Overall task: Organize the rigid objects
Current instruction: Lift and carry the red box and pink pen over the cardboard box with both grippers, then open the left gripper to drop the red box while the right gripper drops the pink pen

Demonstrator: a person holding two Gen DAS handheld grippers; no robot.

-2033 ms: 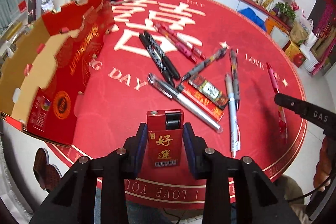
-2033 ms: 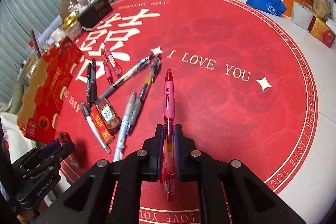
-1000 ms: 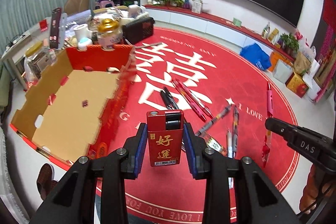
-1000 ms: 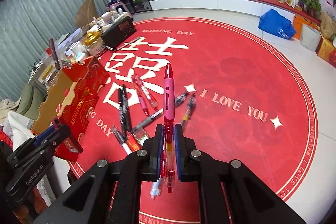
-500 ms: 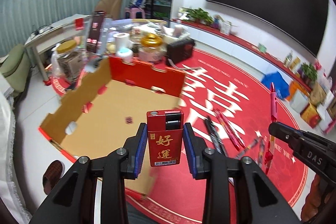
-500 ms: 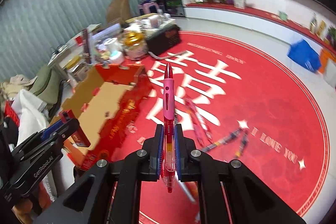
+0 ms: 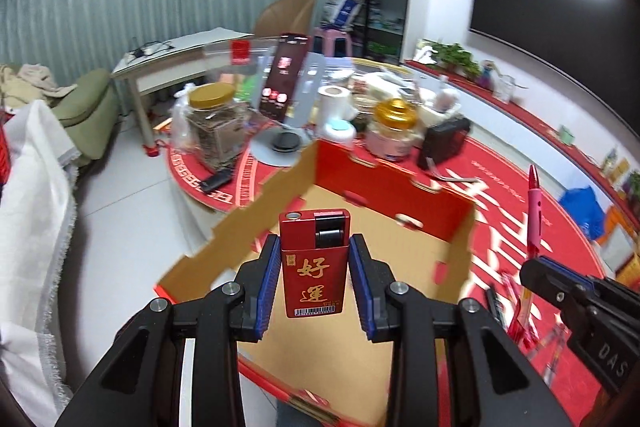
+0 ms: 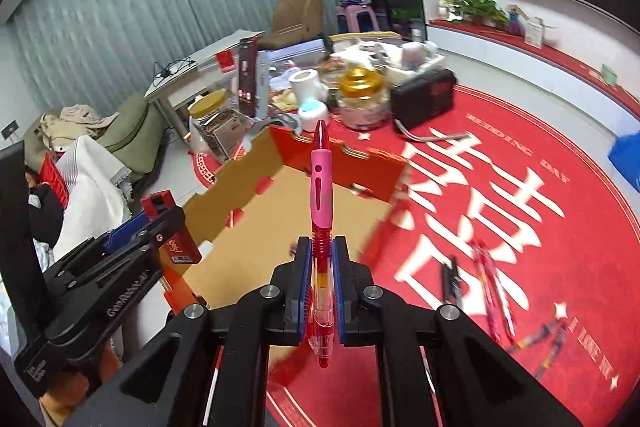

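My left gripper is shut on a small red lighter with gold characters, held upright above the open red cardboard box. The right gripper is shut on a pink and red pen that points forward over the same box. In the left wrist view the right gripper and its pen show at the right edge. The left gripper with the lighter shows at the left of the right wrist view. Several pens lie on the red round mat.
Behind the box stand a gold-lidded jar, a yellow-lidded jar, a paper roll, a black case and a phone on a stand. A white cloth hangs at the left. A desk and chair stand farther back.
Both grippers have swung left from over the mat and pens to above the box, each keeping its grip. The box now fills the middle of both views.
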